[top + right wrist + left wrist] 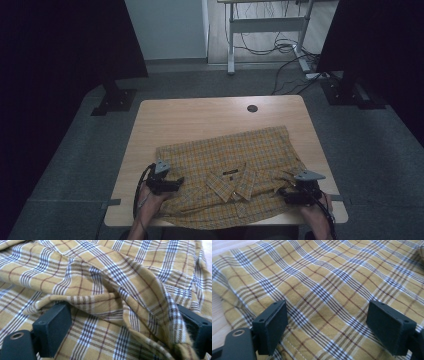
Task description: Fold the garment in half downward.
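Yellow plaid shirt (pixel 235 175) is lying on the wooden table (pixel 190 117), nearer the person than the cable hole (pixel 252 108); left gripper (pixel 172 184) and right gripper (pixel 287 196) are gaping wide over its bunched-up edges.

soft woven plaid cloth shirt (pixel 240 165); smooth pale wood table (pixel 190 117); matt black hand-held gripper pads (pixel 274 327).

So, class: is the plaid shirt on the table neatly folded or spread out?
Spread out, rumpled: the plaid shirt lies open across the table, collar showing, creases near the right gripper.
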The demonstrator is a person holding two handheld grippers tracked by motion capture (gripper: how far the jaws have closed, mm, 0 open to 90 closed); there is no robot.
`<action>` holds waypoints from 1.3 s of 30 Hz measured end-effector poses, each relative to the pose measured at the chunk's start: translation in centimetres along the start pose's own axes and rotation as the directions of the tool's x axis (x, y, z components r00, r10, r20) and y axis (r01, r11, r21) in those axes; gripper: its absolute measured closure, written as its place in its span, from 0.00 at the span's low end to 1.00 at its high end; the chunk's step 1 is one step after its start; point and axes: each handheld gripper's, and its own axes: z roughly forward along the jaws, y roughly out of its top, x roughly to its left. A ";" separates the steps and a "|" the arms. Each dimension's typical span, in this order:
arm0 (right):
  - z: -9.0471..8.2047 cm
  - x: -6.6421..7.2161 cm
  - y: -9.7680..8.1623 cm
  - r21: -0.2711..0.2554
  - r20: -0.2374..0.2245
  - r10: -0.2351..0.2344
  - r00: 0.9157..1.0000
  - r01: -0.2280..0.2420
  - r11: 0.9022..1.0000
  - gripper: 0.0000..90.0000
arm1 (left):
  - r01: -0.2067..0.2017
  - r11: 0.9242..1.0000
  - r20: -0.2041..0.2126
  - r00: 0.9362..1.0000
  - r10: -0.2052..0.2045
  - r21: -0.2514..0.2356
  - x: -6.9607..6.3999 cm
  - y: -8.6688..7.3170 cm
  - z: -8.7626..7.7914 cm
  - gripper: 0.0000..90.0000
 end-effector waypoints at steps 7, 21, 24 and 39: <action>1.0 -2.7 0.8 -0.015 0.005 0.009 1.000 -0.009 1.000 0.15 | 0.016 1.000 -0.018 1.000 -0.016 0.000 -1.0 1.2 1.3 0.20; 2.9 -6.2 2.5 -0.026 0.019 0.020 1.000 -0.019 0.999 0.16 | 0.023 1.000 -0.023 0.999 -0.023 -0.001 -0.9 3.2 3.5 0.20; 2.6 -5.9 2.4 -0.024 0.037 0.002 0.999 -0.001 1.000 0.17 | 0.018 1.000 -0.033 0.999 -0.017 0.002 -0.8 3.5 2.7 0.25; -1.7 -2.9 3.3 -0.105 0.010 -0.024 1.000 0.025 0.994 0.13 | 0.059 0.994 -0.053 0.997 -0.064 -0.096 1.4 2.9 -4.1 0.22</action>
